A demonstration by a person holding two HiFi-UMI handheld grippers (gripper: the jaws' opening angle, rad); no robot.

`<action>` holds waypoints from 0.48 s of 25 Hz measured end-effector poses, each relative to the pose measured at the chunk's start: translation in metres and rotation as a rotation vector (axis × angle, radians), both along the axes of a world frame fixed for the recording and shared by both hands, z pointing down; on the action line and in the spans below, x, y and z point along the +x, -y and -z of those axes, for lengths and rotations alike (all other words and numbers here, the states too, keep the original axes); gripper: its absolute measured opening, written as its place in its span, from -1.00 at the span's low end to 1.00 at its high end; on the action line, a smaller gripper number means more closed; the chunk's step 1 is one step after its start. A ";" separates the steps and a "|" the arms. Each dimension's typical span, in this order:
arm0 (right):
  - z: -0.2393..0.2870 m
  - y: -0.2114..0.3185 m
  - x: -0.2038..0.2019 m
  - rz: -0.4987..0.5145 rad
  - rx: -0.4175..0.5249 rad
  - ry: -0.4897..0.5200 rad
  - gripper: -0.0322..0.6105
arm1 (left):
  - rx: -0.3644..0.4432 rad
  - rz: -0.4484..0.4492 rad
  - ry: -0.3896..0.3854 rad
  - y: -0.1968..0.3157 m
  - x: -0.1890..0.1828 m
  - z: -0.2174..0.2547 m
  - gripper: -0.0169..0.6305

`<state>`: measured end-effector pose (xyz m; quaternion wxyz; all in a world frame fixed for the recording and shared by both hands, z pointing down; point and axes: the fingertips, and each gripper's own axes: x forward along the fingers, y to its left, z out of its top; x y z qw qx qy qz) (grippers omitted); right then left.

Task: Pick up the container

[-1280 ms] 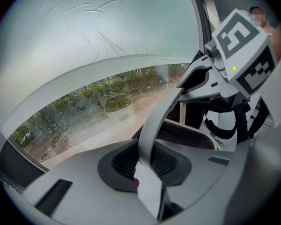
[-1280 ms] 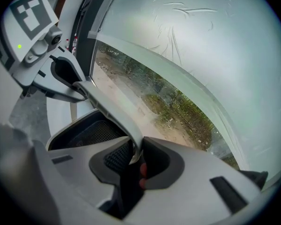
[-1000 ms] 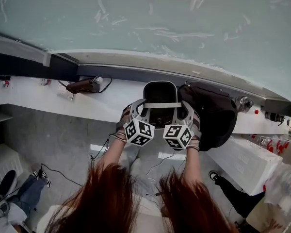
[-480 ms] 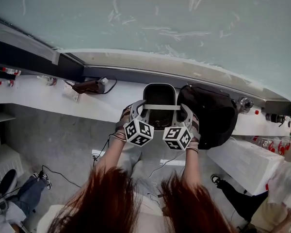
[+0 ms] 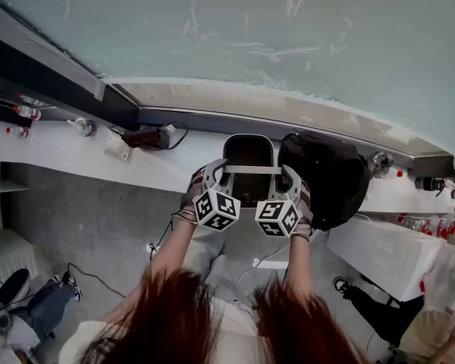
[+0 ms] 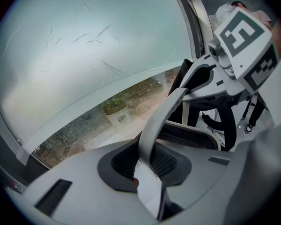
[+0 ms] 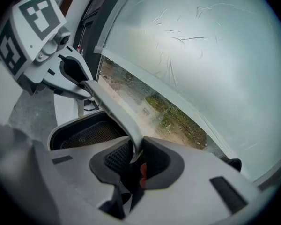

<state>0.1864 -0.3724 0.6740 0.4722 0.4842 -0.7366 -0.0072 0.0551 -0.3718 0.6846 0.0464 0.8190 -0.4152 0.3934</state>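
The container is a white-rimmed bin with a dark mesh inside and a flat white bail handle. In the head view it hangs in front of me above the counter's edge. My left gripper is shut on the handle's left end and my right gripper on its right end. In the left gripper view the handle runs up out of my left gripper toward the right gripper, with the container's rim below. The right gripper view shows the handle clamped in my right gripper, over the container.
A black backpack sits right beside the container on the white counter. A brown device with a cable and small bottles lie further left. A frosted window rises behind. A white box stands lower right.
Both grippers have lifted together with the container hanging from its handle. Their hold on the handle is unchanged.
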 end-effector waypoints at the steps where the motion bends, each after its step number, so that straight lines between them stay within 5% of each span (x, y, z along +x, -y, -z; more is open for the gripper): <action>1: 0.003 -0.002 0.000 -0.003 0.004 0.005 -0.65 | 0.004 -0.001 0.001 -0.002 -0.001 0.003 -0.73; 12: 0.035 -0.029 -0.007 -0.015 0.050 0.029 -0.65 | 0.055 0.007 0.002 -0.028 -0.007 0.037 -0.73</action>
